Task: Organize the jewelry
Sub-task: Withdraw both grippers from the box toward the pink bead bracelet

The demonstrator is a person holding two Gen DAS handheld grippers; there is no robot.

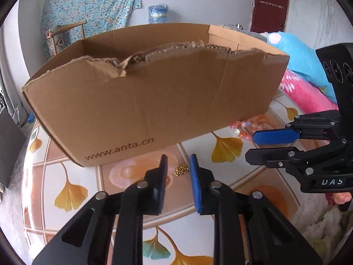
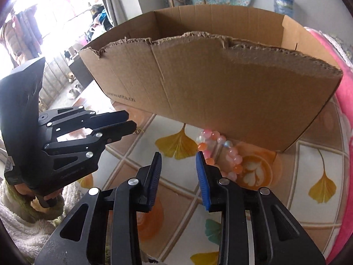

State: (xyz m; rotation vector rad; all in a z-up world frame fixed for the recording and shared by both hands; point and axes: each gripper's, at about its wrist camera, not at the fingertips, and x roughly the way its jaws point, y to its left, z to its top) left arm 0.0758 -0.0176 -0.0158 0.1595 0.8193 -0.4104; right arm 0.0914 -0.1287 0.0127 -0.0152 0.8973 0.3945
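Left hand-held gripper (image 1: 177, 161) parted over gold chain (image 1: 181, 169), cardboard box (image 1: 154, 92) behind

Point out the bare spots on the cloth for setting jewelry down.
Free: the leaf-print cloth nearer than the cardboard box, between the gold chain and bead bracelets. Also right of the bracelets, below the box corner. Crowded: along the box's base.

Pale grey walls (image 1: 198, 4) close the room. A blue floral cloth (image 1: 88, 6) hangs at the upper left of the left view, with a wooden chair (image 1: 66, 33) before it and a dark red door (image 1: 270, 6) at the upper right. In the right view, strong daylight floods a window (image 2: 55, 6) at the upper left, where clothes hang (image 2: 24, 31).
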